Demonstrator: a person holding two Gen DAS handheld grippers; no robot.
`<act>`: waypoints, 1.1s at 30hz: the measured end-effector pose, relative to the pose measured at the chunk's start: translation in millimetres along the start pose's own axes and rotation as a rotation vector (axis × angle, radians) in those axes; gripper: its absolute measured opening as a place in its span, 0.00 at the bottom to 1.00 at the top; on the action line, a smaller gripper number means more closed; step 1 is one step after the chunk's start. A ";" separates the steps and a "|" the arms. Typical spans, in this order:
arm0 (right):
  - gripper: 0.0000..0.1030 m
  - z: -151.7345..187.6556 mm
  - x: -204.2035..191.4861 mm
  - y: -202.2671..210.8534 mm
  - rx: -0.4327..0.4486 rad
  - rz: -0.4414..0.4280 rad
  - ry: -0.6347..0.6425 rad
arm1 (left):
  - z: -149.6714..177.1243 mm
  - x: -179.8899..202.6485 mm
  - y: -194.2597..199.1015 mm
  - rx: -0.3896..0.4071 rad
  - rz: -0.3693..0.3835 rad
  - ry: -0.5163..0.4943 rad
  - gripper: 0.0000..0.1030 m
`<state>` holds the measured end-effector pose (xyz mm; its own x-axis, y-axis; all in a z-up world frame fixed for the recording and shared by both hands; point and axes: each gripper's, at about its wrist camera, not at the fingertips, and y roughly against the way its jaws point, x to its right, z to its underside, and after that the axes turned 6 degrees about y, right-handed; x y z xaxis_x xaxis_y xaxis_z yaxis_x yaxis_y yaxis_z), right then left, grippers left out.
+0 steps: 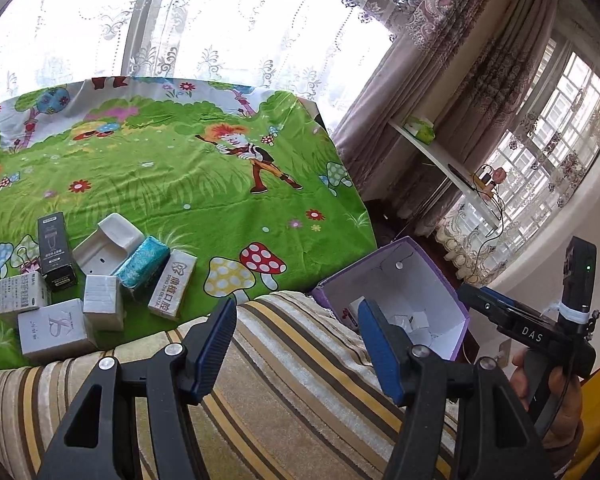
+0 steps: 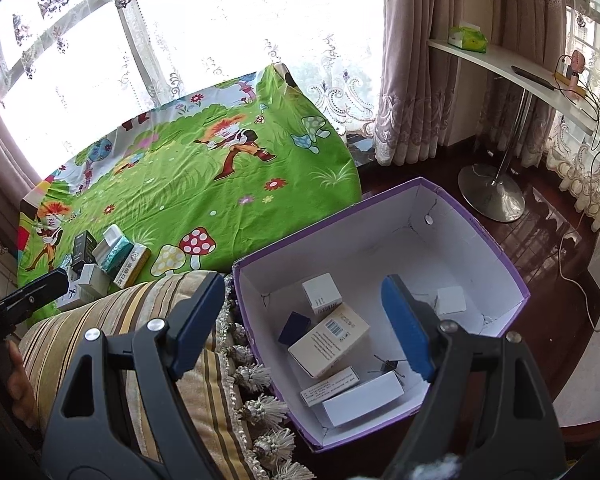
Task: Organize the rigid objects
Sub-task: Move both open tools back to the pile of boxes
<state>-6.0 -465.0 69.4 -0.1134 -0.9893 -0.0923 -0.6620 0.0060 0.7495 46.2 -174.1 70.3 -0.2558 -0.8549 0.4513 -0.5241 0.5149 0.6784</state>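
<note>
Both the left gripper (image 1: 298, 344) and the right gripper (image 2: 304, 324) are hanging spread and empty. The remaining small cartons (image 1: 100, 276) are lying clustered on the green cloth (image 1: 204, 184); they are likely light, stiff, best pinched across flat sides. The purple box (image 2: 496, 240) is holding others, partly masked by the right fingers (image 2: 408, 328).

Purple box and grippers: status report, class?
Left gripper, right gripper: jaws open, empty. Purple box part filled. Small boxes wait on cloth. Striped cushion between.

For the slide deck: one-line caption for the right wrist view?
Open right gripper poised over the purple cardboard box holding several small cartons, more boxes waiting on the green cartoon cloth.
</note>
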 end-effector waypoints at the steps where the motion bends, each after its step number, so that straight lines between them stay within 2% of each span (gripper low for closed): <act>1: 0.80 -0.4 -1.1 0.2 0.001 -0.002 0.002 | -2.0 -5.9 2.6 0.009 -0.006 0.015 0.62; 15: 0.80 -19.4 -36.0 4.5 0.034 -0.043 0.074 | -33.4 -78.1 43.4 0.118 -0.096 0.165 0.62; 22: 0.80 -30.0 -65.0 2.6 0.039 -0.062 0.140 | -45.2 -108.0 65.8 0.172 -0.150 0.216 0.70; 28: 0.81 -40.8 -92.9 -0.7 0.048 -0.081 0.201 | -52.1 -133.2 74.3 0.184 -0.198 0.257 0.73; 33: 0.81 -49.5 -118.6 -8.4 0.039 -0.105 0.251 | -57.1 -154.6 76.7 0.174 -0.264 0.294 0.80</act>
<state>49.7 -354.9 106.4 0.1414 -0.9899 0.0007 -0.6892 -0.0980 0.7179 91.9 1.2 85.7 0.1340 -0.8887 0.4385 -0.6761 0.2416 0.6961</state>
